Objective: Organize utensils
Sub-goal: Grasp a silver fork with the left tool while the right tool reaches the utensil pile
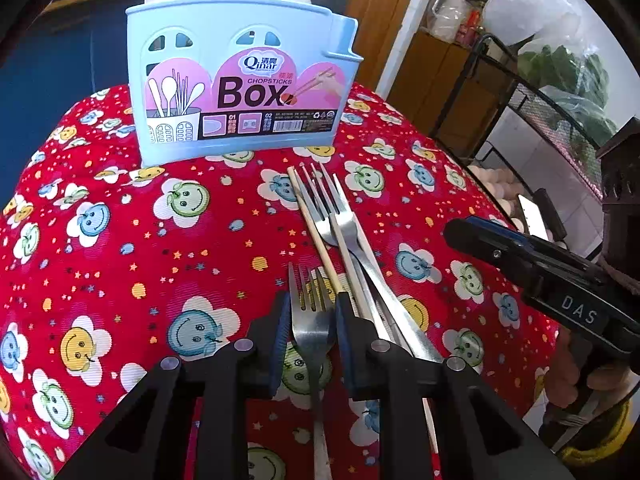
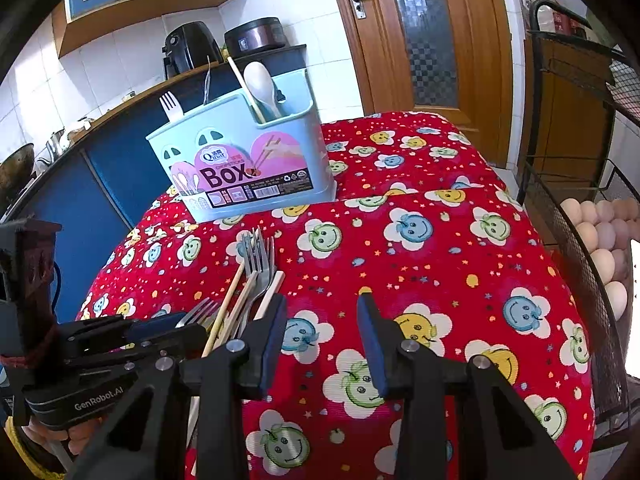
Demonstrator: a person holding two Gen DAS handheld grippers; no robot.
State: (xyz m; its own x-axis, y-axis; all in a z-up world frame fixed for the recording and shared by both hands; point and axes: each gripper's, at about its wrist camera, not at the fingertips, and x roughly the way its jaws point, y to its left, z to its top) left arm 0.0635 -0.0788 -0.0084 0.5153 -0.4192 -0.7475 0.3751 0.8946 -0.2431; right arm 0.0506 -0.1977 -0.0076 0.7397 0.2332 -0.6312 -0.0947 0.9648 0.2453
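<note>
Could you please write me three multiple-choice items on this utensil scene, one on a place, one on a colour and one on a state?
1. Where does the chopsticks box stand?
A. On the red tablecloth
B. On the blue counter
C. In the wire rack

2. What colour is the box?
A. Yellow
B. Light blue
C. Black

3. What is between the fingers of the left tool?
A. A white spoon
B. Nothing
C. A metal fork

Answers: 1 A, its base rests on the smiley-patterned cloth. 2 B, its walls are pale blue in both views. 3 C, the fork head sits between the two pads in the left wrist view.
</note>
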